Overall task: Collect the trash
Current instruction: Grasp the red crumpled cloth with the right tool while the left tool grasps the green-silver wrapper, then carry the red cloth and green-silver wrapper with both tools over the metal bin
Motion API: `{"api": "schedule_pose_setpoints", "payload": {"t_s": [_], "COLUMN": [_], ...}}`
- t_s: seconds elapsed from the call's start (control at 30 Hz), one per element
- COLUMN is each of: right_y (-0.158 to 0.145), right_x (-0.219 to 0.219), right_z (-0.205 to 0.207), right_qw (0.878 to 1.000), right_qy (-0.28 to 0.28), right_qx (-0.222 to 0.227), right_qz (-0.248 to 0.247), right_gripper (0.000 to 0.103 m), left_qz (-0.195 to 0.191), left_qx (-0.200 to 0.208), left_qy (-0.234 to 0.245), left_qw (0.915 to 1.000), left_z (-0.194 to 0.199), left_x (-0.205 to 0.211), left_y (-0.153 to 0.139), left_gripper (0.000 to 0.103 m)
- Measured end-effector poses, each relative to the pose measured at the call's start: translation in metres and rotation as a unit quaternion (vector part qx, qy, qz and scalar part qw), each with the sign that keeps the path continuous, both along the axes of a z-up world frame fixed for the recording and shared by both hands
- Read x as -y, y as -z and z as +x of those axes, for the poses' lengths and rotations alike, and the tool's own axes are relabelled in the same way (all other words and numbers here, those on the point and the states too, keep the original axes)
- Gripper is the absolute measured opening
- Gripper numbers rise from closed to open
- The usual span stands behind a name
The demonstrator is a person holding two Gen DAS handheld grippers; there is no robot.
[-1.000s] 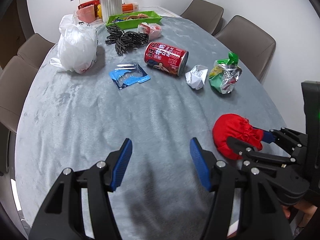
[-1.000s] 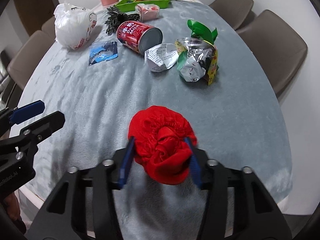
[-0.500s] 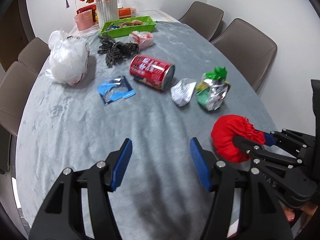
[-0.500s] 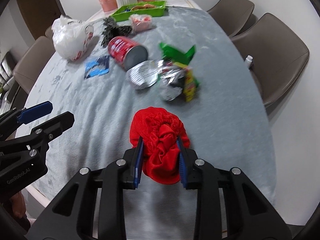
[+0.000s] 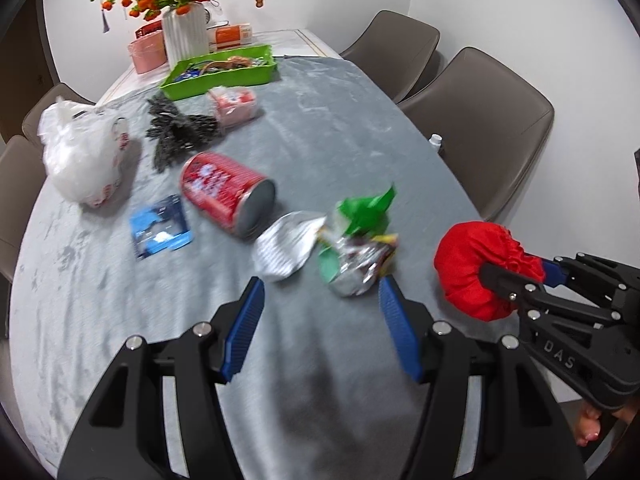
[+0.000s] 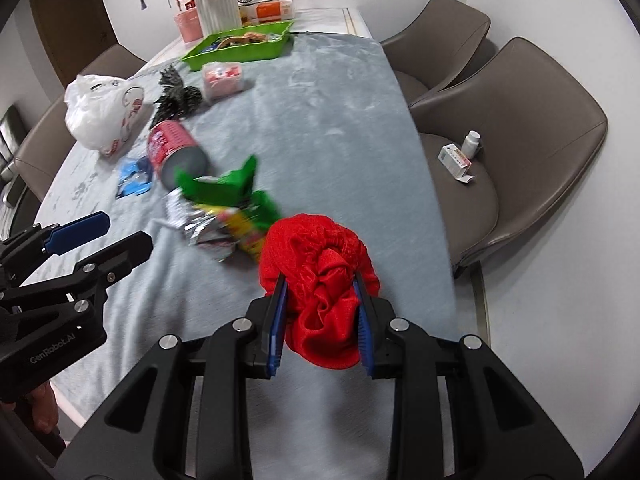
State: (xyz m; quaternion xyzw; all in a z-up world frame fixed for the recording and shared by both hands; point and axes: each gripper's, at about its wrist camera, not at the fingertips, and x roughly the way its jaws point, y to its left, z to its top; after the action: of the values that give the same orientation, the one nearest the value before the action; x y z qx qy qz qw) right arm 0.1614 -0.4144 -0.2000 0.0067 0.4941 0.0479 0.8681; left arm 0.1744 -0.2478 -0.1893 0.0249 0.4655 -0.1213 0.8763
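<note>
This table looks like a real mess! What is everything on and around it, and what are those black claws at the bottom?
Red cloth bundle: one, red, between the right claw's pads.
Snack wrapper: one, green and silver, mid-table.
Crumpled foil: one, silver, beside the wrapper.
Can: one, red, lying on its side.
Blister pack: one, blue, left of can.
Plastic bag: one, white, table's left.
Black bundle: one, behind the can.
Tray: one, green, far end.
Vase: one, white, orange blooms.
Chairs: brown.
Left gripper: open.
Right gripper: shut.
</note>
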Motion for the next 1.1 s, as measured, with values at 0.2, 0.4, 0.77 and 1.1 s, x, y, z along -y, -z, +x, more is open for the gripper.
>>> {"api": "schedule_pose_setpoints", "payload": {"t_s": [0.2, 0.4, 0.77, 1.1], "right_y": [0.007, 0.015, 0.021, 0.009], "right_x": [0.019, 0.026, 0.028, 0.018], "right_z": [0.024, 0.039, 0.054, 0.05], "right_qw": [1.0, 1.0, 0.999, 0.999], "right_qy": [-0.011, -0.019, -0.034, -0.047], "right_qx": [-0.002, -0.009, -0.014, -0.004], "right_qz": [0.001, 0.003, 0.01, 0.009], "right_gripper": [0.028, 0.028, 0.028, 0.028], "left_qz": [-0.003, -0.001, -0.018, -0.031], "left_qx": [-0.011, -0.016, -0.019, 0.002], "left_qy": [-0.001, -0.009, -0.022, -0.027], "left_qw": [0.9999, 0.9998, 0.9994, 0.9992], "left_z": [0.022, 0.04, 0.046, 0.034], "left_x": [0.025, 0.038, 0.037, 0.024], "left_y": [0.017, 0.029, 0.036, 0.016], "left_gripper": [0.061, 0.061, 0.042, 0.041]}}
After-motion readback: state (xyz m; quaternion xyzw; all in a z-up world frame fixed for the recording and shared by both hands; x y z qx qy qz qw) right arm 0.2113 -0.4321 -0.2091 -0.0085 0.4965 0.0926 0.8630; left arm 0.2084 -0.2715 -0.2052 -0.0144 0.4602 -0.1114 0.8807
